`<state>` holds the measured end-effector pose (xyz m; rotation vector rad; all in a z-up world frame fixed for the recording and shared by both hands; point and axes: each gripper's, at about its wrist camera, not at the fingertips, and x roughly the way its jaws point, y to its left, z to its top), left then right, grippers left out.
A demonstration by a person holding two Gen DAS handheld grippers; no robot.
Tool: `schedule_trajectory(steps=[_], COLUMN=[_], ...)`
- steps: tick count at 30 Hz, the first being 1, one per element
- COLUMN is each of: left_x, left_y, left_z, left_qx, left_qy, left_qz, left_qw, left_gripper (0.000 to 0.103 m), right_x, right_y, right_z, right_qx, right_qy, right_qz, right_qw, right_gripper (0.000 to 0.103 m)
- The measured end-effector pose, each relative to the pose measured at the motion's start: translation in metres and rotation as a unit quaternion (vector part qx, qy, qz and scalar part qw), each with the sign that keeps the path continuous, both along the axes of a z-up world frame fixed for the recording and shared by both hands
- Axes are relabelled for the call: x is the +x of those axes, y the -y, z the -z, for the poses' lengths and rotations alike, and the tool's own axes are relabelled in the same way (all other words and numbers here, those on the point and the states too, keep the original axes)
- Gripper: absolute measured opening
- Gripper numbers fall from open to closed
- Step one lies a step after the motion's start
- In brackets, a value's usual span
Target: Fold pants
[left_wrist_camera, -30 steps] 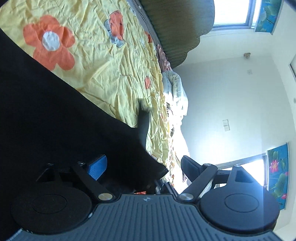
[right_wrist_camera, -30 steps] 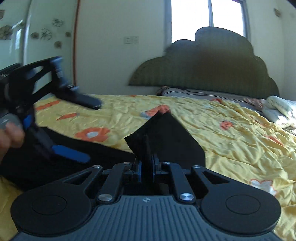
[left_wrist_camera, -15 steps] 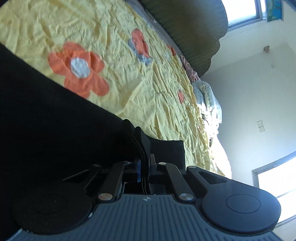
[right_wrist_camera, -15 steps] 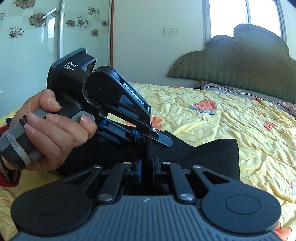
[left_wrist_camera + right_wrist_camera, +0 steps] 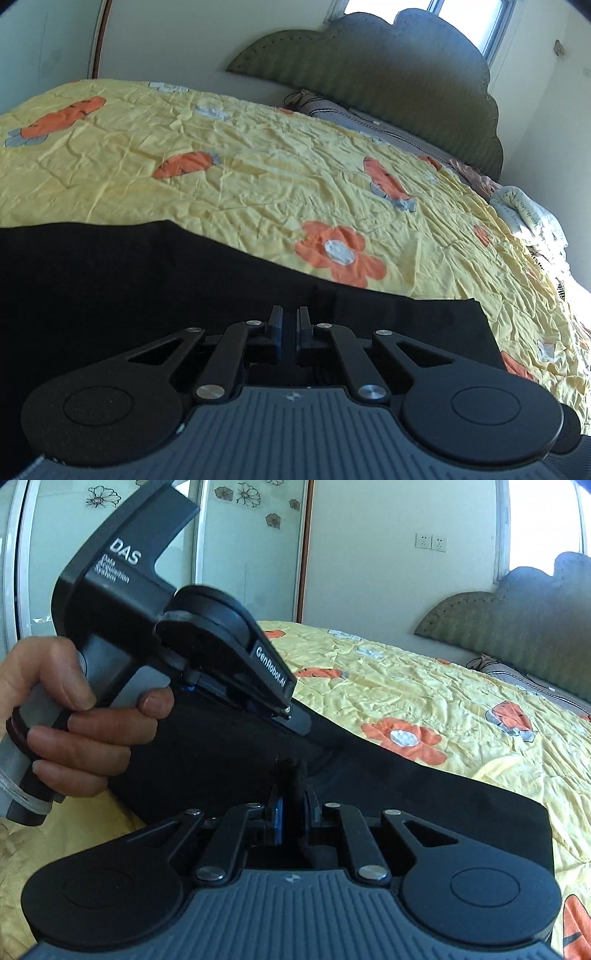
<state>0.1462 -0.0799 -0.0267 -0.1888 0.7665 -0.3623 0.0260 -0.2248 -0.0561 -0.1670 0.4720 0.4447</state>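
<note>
Nearer now, left gripper [image 5: 295, 722], lettered "DAS" and "GenRobot.AI", meets pants [image 5: 406, 790]

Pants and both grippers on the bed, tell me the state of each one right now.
Black pants: spread on the bedspread, one fold pinched up.
Right gripper: shut on the pants.
Left gripper: shut, tips down at the pants; grip on cloth unclear.
Yellow bedspread: wrinkled.
</note>
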Motion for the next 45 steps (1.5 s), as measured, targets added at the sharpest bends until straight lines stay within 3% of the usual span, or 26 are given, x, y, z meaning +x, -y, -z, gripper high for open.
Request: schedule_trajectory(steps=[3, 4, 5, 6, 8, 9, 11, 15, 16, 17, 18, 20, 23, 27, 30, 32, 34, 36, 38, 40, 42, 44, 45], left_x=[0.0, 0.002, 0.006, 0.01, 0.02, 0.023, 0.027, 0.037, 0.039, 0.04, 0.04, 0.036, 0.022, 0.005, 0.005, 0.01, 0.008, 0.008, 0.008, 0.011, 0.013, 0.015, 0.017], left_y=[-0.014, -0.019, -0.022, -0.024, -0.027, -0.027, -0.027, -0.014, -0.01, -0.007, -0.004, -0.001, -0.002, -0.007, -0.002, -0.002, -0.013, -0.022, -0.023, -0.015, 0.002, 0.027, 0.034], left_z=[0.005, 0.006, 0.007, 0.009, 0.016, 0.02, 0.028, 0.038, 0.039, 0.038, 0.036, 0.029, 0.011, -0.009, -0.005, 0.004, 0.004, -0.002, -0.012, -0.019, -0.022, -0.011, -0.002], left_qx=[-0.052, -0.078, -0.103, -0.129, -0.189, -0.215, -0.257, -0.301, -0.298, -0.283, -0.265, -0.231, -0.176, -0.105, -0.044, -0.013, -0.008, 0.001, 0.006, 0.016, 0.046, 0.104, 0.126], left_qy=[-0.021, -0.033, -0.052, -0.072, -0.123, -0.145, -0.174, -0.214, -0.217, -0.213, -0.205, -0.169, -0.099, -0.019, -0.002, -0.017, -0.012, 0.0, 0.013, 0.022, 0.023, 0.014, 0.012], left_qz=[0.002, 0.004, 0.006, 0.008, 0.03, 0.034, 0.027, 0.033, 0.035, 0.033, 0.032, 0.037, 0.027, 0.007, -0.003, -0.023, -0.046, -0.063, -0.064, -0.042, -0.017, 0.016, 0.017], left_qw=[0.9984, 0.9964, 0.9933, 0.989, 0.9738, 0.9652, 0.9503, 0.9285, 0.9291, 0.9344, 0.9417, 0.9574, 0.9791, 0.9942, 0.999, 0.9995, 0.9988, 0.998, 0.9979, 0.9988, 0.9985, 0.9944, 0.9918], left_gripper=[0.006, 0.011, 0.022, 0.022, 0.026, 0.038, 0.049, 0.052, 0.051, 0.038, 0.012, 0.003, 0.003, 0.003, 0.009, 0.019, 0.02, 0.02, 0.02, 0.021, 0.029, 0.041, 0.042], right_x=[-0.001, -0.002, -0.002, -0.003, -0.005, -0.007, -0.013, -0.018, -0.017, -0.019, -0.019, -0.012, -0.012, -0.008, 0.005, 0.013, 0.004, -0.008, -0.008, 0.005, 0.029, 0.055, 0.062], right_y=[0.004, 0.005, 0.007, 0.008, 0.011, 0.013, 0.017, 0.02, 0.019, 0.017, 0.016, 0.013, 0.008, -0.004, -0.014, -0.02, -0.015, 0.005, 0.032, 0.058, 0.079, 0.095, 0.1], right_z=[-0.003, -0.003, -0.004, -0.004, -0.007, -0.009, -0.012, -0.015, -0.014, -0.014, -0.014, -0.013, -0.017, -0.02, -0.009, -0.002, -0.007, -0.021, -0.033, -0.034, -0.026, -0.009, -0.002], right_qx=[0.01, 0.015, 0.019, 0.023, 0.03, 0.035, 0.048, 0.062, 0.056, 0.053, 0.051, 0.044, 0.05, 0.058, 0.04, 0.012, 0.006, 0.047, 0.088, 0.093, 0.08, 0.075, 0.073], right_qy=[-0.002, -0.001, 0.0, 0.003, 0.015, 0.021, 0.028, 0.023, 0.022, 0.022, 0.022, 0.019, 0.023, 0.036, -0.007, -0.045, -0.03, -0.011, -0.003, -0.001, -0.038, -0.096, -0.111], right_qz=[0.001, 0.001, 0.001, 0.0, -0.003, -0.004, -0.004, -0.01, -0.012, -0.013, -0.014, -0.016, -0.025, -0.05, -0.06, -0.052, -0.059, -0.071, -0.034, 0.03, 0.091, 0.113, 0.119], right_qw=[1.0, 1.0, 1.0, 1.0, 0.999, 0.999, 0.998, 0.998, 0.998, 0.998, 0.998, 0.999, 0.998, 0.996, 0.997, 0.998, 0.998, 0.996, 0.996, 0.995, 0.992, 0.986, 0.984], right_gripper=[0.01, 0.01, 0.01, 0.01, 0.01, 0.01, 0.01, 0.01, 0.01, 0.01, 0.01, 0.01, 0.01, 0.01, 0.014, 0.035, 0.037, 0.037, 0.037, 0.037, 0.037, 0.037, 0.037])
